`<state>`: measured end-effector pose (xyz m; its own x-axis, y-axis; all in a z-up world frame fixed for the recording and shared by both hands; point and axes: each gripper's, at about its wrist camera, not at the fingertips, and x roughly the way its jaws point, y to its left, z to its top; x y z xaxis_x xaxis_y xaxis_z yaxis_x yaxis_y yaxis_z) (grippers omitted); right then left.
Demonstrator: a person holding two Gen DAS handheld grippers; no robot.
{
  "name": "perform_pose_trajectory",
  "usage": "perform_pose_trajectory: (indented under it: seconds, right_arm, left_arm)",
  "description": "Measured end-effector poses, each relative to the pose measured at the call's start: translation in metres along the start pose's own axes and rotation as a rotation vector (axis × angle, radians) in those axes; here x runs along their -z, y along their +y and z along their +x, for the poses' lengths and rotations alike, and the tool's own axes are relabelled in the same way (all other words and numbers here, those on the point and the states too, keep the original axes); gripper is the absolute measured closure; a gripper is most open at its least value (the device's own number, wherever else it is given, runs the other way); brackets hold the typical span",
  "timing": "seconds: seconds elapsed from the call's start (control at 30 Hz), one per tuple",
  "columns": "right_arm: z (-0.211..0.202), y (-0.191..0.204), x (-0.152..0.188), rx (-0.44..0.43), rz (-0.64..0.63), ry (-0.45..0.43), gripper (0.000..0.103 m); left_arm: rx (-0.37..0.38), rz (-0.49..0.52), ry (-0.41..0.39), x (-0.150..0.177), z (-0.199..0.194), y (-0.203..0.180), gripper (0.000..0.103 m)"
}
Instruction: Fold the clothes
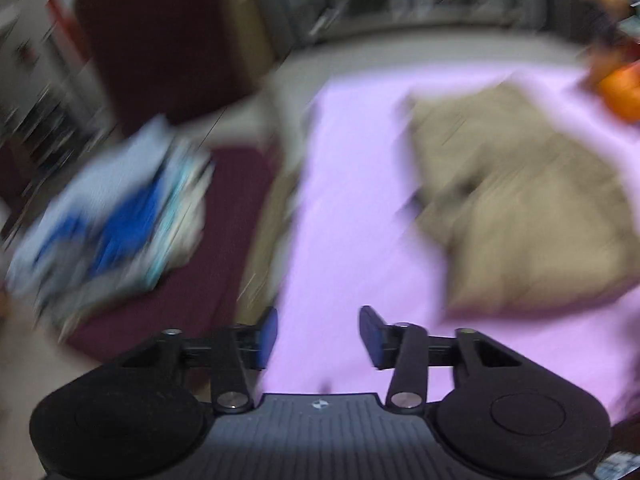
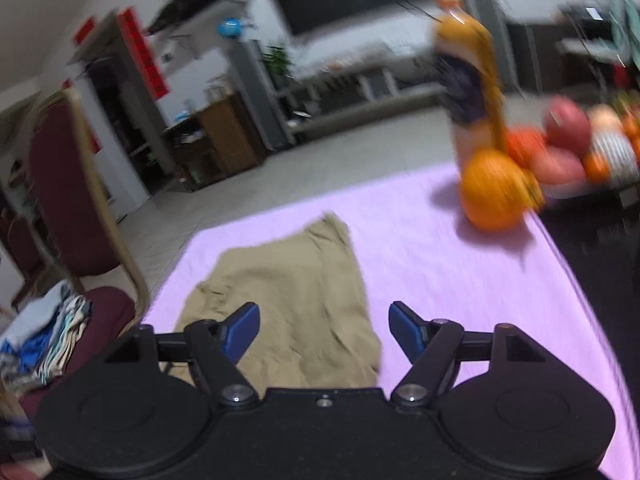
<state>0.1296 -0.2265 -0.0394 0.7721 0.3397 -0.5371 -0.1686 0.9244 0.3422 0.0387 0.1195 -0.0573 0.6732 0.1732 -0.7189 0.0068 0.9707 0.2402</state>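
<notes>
Right wrist view shows the bench [image 2: 420, 248] with a smooth lilac cloth over it, and it is the biggest thing here. On that cloth lies the tan garment [image 2: 292, 292], soft and wrinkly, folded into a rough square with one bumpy corner sticking out at the far end. Beside the tan garment, off the bench edge, a dark red chair [image 2: 60, 184] holds a messy pile of clothes [image 2: 44, 340] in blue, white and stripes. Far from the tan garment, at the back corner of the cloth, stand a tall orange bottle [image 2: 472, 80] and a round, shiny orange [image 2: 494, 192]. The right tongs [image 2: 324, 330] are spread wide over the near end of the tan garment and pinch nothing. The left tongs [image 1: 318, 336] are also spread and empty, over bare cloth next to the tan garment [image 1: 520, 204]. I think the fold could flop open, because the fabric is thin and loose. If the lilac cloth gets tugged, the bottle might tip and the orange might roll away. The left view is very blurry, so a grab there could miss.
</notes>
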Motion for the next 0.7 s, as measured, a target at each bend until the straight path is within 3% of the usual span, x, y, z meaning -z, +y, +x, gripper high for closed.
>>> perform_pose_trajectory:
  seconds: [0.03, 0.07, 0.13, 0.17, 0.2, 0.27, 0.3, 0.4, 0.53, 0.57, 0.63, 0.7]
  right_arm:
    - [0.0, 0.009, -0.004, -0.014, -0.034, 0.005, 0.03]
    - [0.0, 0.017, -0.008, -0.025, -0.066, 0.013, 0.03]
    - [0.006, 0.032, -0.011, -0.038, -0.118, 0.045, 0.03]
    - [0.012, 0.037, -0.009, -0.05, -0.131, 0.074, 0.042]
    - [0.019, 0.04, -0.006, -0.065, -0.137, 0.108, 0.068]
    - [0.04, 0.041, 0.008, -0.113, -0.109, 0.204, 0.09]
    - [0.049, 0.039, 0.017, -0.135, -0.088, 0.243, 0.09]
    - [0.07, 0.037, 0.044, -0.142, -0.075, 0.356, 0.09]
    - [0.076, 0.038, 0.062, -0.086, -0.111, 0.443, 0.091]
    - [0.083, 0.038, 0.069, -0.057, -0.126, 0.465, 0.1]
    - [0.094, 0.04, 0.083, -0.002, -0.161, 0.502, 0.103]
    - [0.098, 0.049, 0.091, 0.013, -0.22, 0.482, 0.103]
  left_arm:
    - [0.065, 0.015, -0.042, -0.015, -0.002, -0.011, 0.052]
    - [0.129, 0.031, -0.061, -0.026, 0.003, -0.022, 0.043]
    - [0.243, 0.064, -0.078, -0.041, 0.018, -0.043, 0.04]
    - [0.275, 0.079, -0.077, -0.045, 0.03, -0.052, 0.047]
    - [0.291, 0.091, -0.068, -0.046, 0.045, -0.06, 0.067]
    - [0.31, 0.05, -0.002, -0.041, 0.084, -0.061, 0.095]
    - [0.315, 0.008, 0.045, -0.035, 0.101, -0.058, 0.1]
    - [0.328, -0.035, 0.112, -0.01, 0.115, -0.06, 0.1]
    - [0.316, -0.051, 0.127, 0.0, 0.116, -0.061, 0.099]
    - [0.31, -0.058, 0.128, 0.001, 0.118, -0.061, 0.095]
    - [0.299, -0.067, 0.128, 0.001, 0.119, -0.062, 0.095]
    - [0.283, -0.066, 0.111, 0.004, 0.118, -0.065, 0.095]
